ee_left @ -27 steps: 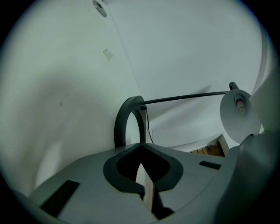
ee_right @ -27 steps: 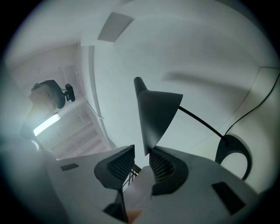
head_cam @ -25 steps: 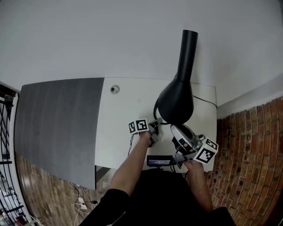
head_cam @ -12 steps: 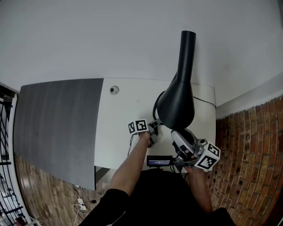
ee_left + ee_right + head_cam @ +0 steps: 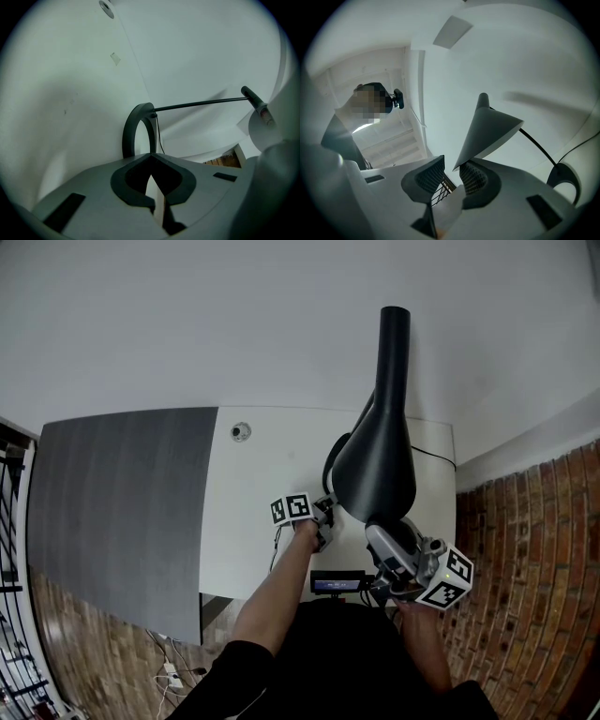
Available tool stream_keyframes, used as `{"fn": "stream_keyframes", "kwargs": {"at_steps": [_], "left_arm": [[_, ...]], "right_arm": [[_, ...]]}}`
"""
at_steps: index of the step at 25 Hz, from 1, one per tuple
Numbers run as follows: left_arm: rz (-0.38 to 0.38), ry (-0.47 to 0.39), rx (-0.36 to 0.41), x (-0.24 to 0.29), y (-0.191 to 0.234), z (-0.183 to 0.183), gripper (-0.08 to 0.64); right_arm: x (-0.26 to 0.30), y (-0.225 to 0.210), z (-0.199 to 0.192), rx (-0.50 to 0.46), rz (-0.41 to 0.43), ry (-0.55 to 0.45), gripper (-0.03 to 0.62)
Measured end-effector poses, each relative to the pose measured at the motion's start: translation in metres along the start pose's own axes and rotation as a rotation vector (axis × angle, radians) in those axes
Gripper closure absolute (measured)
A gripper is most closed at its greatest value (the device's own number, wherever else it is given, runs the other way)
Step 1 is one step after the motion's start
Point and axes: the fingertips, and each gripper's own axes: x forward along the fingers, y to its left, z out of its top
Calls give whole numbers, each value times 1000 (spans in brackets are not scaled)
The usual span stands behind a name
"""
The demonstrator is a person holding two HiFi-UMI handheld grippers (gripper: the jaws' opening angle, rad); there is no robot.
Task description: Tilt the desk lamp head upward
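The right tool (image 5: 451, 171), jaws apart, seems to press one pad under the rim of the lamp head (image 5: 487, 131). The head is tilted well up over the bench (image 5: 253, 521), so little is likely left. The left tool (image 5: 150, 159), jaws together and empty, sits by the lamp base (image 5: 126, 138).

White desk (image 5: 253, 512) — lamp (image 5: 375, 465), cable (image 5: 436, 456).
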Motion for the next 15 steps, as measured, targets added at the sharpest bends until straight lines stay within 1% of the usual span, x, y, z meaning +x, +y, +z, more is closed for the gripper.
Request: {"fn": "stream_keyframes", "kwargs": {"at_steps": [9,15], "left_arm": [[-1,0,-1,-1,0,0,551],[-1,0,-3,0,1,0,551]], "right_arm": [[4,13,8,-21,27,-12,486],[9,26,18,-58,51,-21,486]]}}
